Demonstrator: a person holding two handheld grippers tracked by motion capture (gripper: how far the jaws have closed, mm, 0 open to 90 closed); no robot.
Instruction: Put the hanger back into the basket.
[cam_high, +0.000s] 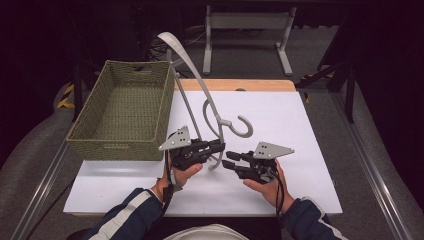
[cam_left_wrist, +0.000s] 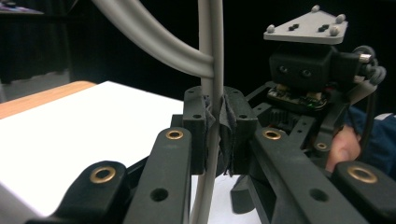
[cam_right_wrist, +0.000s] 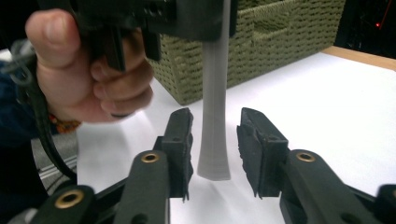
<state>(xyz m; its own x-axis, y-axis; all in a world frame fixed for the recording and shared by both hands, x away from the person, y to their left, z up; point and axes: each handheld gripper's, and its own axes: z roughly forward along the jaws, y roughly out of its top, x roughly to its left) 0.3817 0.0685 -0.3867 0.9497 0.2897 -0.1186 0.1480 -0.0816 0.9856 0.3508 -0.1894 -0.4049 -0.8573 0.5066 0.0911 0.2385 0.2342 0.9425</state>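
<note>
Left tool (cam_high: 218, 145) is clamped on the grey hanger (cam_high: 192, 70): in the left gripper view its pads (cam_left_wrist: 227, 135) press from both sides on a thin vertical rod of the hanger (cam_left_wrist: 211, 84), just below the point where a curved bar joins that rod. Right tool (cam_high: 230, 159) stands partly open; in the right gripper view its two pads (cam_right_wrist: 184, 140) sit on either side of a flat grey end of the hanger (cam_right_wrist: 214, 135) with a gap on each side, touching nothing.

High view places the hanger upright over the white table (cam_high: 300, 150), its hook (cam_high: 243, 127) between the two tools and one long arm rising up and left past the rim of the woven green basket (cam_high: 125, 112). That extent cannot be read from either gripper view. Left gripper view alone gives the pad contact; right gripper view alone gives the clearance around the flat end, which reaches down close to the table.

Hanger appearance: pale grey, smooth, slender rods with a broader flattened arm.

Hard to make out: the upper arm is cut off at the top of both gripper views, and whether the flat end touches the table cannot be told. The left hand (cam_right_wrist: 88, 79) covers part of the left tool in the right gripper view.
</note>
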